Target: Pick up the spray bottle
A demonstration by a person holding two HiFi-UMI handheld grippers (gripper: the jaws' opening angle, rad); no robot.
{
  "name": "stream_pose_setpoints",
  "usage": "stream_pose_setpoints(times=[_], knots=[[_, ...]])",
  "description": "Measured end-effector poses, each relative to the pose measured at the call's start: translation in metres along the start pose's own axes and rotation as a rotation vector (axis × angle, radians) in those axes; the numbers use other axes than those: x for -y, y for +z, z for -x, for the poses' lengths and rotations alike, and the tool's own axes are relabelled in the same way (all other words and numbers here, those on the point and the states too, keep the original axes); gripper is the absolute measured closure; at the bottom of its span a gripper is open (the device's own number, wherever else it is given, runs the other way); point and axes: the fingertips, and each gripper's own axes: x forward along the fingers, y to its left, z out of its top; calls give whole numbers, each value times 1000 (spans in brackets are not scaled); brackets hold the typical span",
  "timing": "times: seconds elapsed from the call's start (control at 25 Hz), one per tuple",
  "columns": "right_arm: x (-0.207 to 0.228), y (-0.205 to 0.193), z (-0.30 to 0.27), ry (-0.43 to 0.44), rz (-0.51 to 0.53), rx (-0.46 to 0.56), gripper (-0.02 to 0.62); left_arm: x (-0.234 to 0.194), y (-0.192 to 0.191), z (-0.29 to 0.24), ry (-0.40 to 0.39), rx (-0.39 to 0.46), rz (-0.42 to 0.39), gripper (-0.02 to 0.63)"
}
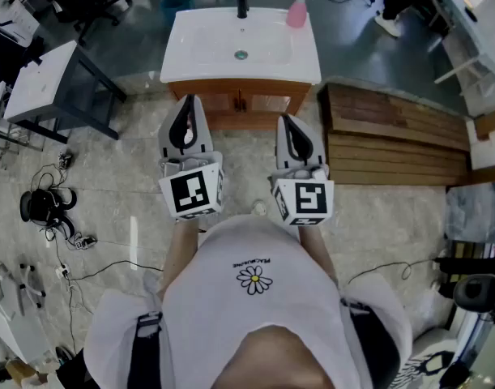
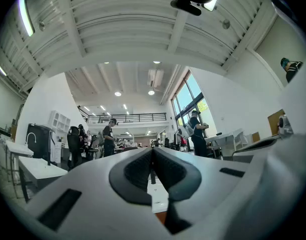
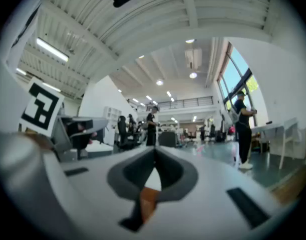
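Observation:
A pink spray bottle (image 1: pixel 296 9) stands on the back right corner of a white sink (image 1: pixel 198 47), right of the black faucet (image 1: pixel 242 0). The sink tops a wooden cabinet (image 1: pixel 241 102). My left gripper (image 1: pixel 185 104) is held just in front of the cabinet's left part, shut with nothing between its jaws. My right gripper (image 1: pixel 287 121) is level beside it, in front of the cabinet's right part, also shut and empty. In the left gripper view the left gripper (image 2: pixel 153 153) has its pads pressed together. The right gripper view shows the same for the right gripper (image 3: pixel 155 155). Both grippers are well short of the bottle.
Stacked wooden boards (image 1: pixel 397 140) lie right of the cabinet. A grey table (image 1: pixel 46 81) stands at the left, with cables and a black headset (image 1: pixel 41 206) on the floor below it. A teal bin (image 1: pixel 176 3) sits behind the sink. People (image 2: pixel 109 136) stand far off in the hall.

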Motion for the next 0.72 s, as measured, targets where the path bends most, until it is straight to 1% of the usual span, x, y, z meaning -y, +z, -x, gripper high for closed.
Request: stream_pose_setpoints(times=[0.24, 0.4, 0.6, 0.72], knots=[[4, -1, -7, 0, -11, 8, 566, -1, -4, -8, 1, -4, -3, 589], [4, -4, -12, 17, -27, -1, 566, -3, -9, -12, 4, -19, -13, 589], [12, -3, -11, 0, -77, 22, 566, 1, -10, -14, -9, -25, 6, 589], [18, -6, -10, -8, -98, 13, 566, 7, -13, -17, -21, -33, 20, 589]])
